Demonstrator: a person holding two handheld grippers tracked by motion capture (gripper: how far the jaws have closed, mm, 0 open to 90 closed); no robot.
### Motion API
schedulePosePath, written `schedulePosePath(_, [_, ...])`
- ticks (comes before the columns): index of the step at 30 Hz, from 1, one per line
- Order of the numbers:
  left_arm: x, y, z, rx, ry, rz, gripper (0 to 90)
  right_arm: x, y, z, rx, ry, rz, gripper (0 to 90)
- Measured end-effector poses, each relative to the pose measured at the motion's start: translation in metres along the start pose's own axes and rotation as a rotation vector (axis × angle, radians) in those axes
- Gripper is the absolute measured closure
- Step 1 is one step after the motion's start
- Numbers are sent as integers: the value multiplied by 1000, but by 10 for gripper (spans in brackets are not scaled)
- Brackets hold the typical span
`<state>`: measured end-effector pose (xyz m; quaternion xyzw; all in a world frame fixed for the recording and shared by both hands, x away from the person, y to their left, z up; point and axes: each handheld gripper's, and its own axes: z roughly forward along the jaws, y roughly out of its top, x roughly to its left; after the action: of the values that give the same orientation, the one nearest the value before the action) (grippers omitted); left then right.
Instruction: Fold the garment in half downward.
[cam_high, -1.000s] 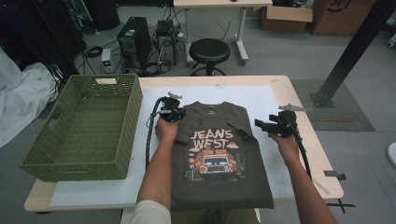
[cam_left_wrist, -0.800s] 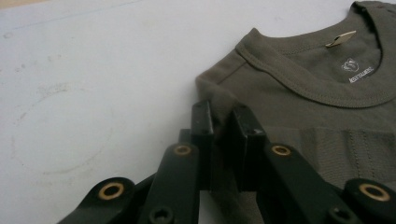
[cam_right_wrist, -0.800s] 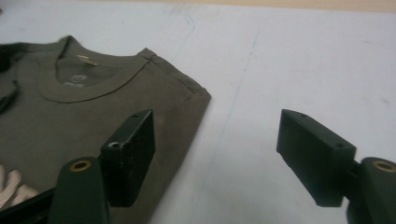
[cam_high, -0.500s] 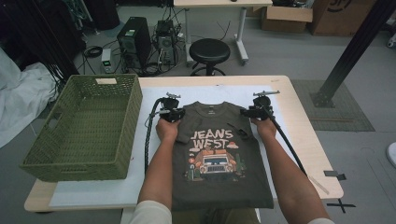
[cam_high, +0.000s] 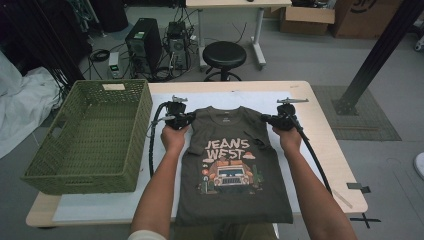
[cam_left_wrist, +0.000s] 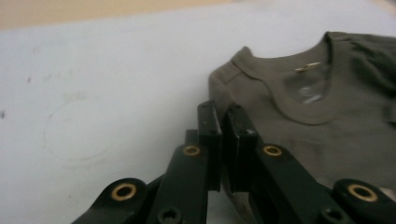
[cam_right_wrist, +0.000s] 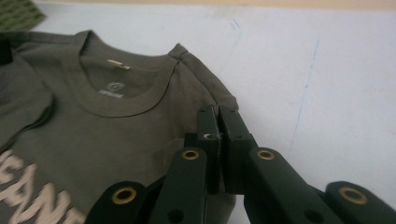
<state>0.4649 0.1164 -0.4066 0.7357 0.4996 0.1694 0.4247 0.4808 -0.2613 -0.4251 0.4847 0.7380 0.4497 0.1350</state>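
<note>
Both gripper views show jaws clamped on the T-shirt (cam_high: 232, 165) shoulders; high view adds the basket (cam_high: 90, 135)

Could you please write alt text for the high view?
A person's two grippers, left gripper and right gripper, pinch the shoulders of an olive T-shirt lying flat on a white-covered table. A green woven basket sits at the left.

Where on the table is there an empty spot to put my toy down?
Free: the white sheet right of the shirt, out to the table edge, and the strip between the collar and the far edge. The basket is empty too. Crowded: the middle, with the shirt and both arms.
</note>
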Motion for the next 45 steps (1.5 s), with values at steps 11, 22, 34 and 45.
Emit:
schedulePosePath(11, [-26,-37,-76,-138,-125,2,863,36,-35,-93,-136,113,-84,881])
schedulePosePath(22, [-59,-119,-124,-94,-210,56,862,79,-121,-155,-137,165,-141,878])
schedulePosePath(34, [-68,-158,-152,-58,-269,73,717,98,-173,-185,-65,171,-172,817])
schedulePosePath(45, [-43,-115,-97,-8,-28,-58,335,60,-114,-128,-56,-70,-18,488])
